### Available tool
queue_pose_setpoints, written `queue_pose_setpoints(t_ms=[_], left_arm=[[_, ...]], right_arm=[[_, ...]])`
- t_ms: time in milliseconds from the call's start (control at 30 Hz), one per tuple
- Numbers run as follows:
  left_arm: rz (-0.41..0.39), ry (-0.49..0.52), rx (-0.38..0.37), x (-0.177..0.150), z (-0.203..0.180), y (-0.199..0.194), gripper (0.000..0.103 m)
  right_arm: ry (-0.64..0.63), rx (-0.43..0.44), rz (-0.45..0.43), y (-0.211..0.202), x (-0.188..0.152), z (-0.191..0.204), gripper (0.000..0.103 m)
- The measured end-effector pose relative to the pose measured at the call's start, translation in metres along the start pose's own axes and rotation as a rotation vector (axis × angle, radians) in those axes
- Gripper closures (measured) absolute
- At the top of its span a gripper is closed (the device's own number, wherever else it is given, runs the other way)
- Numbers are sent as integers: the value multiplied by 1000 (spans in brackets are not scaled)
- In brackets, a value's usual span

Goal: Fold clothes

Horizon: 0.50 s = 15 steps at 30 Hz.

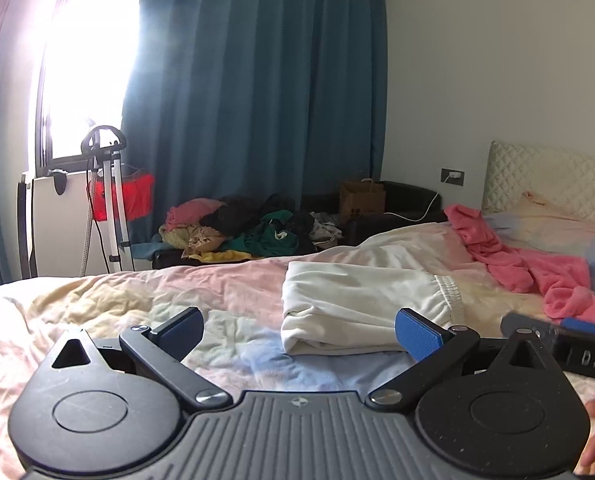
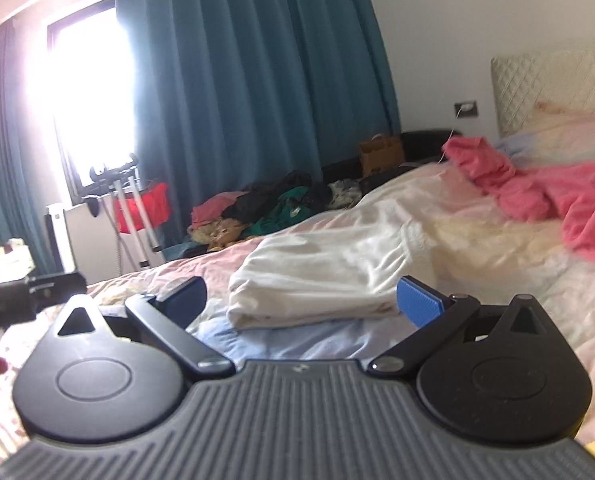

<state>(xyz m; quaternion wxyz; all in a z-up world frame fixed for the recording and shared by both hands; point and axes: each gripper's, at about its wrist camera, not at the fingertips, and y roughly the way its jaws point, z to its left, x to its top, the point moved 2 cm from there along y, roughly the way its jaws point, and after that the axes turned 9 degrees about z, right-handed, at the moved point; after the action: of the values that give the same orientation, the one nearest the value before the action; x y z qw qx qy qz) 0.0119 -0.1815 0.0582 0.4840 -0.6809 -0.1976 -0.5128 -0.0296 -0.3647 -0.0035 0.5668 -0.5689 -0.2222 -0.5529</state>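
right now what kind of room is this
Most likely a bedroom in a home: a bed with a quilted headboard and rumpled sheets, long teal curtains beside a bright window, and a heap of loose clothes beyond the bed.

Daylight is blasting through the window (image 1: 85, 68), getting blown out; edges are being bent fisheye-style, and the right view's pink garment (image 2: 545, 196) is blurred.

Each gripper (image 1: 299, 330) is black with a ribbed grey base. Blue ridged pads (image 1: 417, 336) line its fingers. Silver screws (image 1: 389, 396) mark the joints
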Motion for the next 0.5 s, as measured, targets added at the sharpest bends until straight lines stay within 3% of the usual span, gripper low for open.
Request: queue_pose_setpoints(t_ms=[500], left_arm=[[27, -28, 3, -20, 13, 21, 0]], right_arm=[[-60, -18, 29, 19, -13, 15, 0]])
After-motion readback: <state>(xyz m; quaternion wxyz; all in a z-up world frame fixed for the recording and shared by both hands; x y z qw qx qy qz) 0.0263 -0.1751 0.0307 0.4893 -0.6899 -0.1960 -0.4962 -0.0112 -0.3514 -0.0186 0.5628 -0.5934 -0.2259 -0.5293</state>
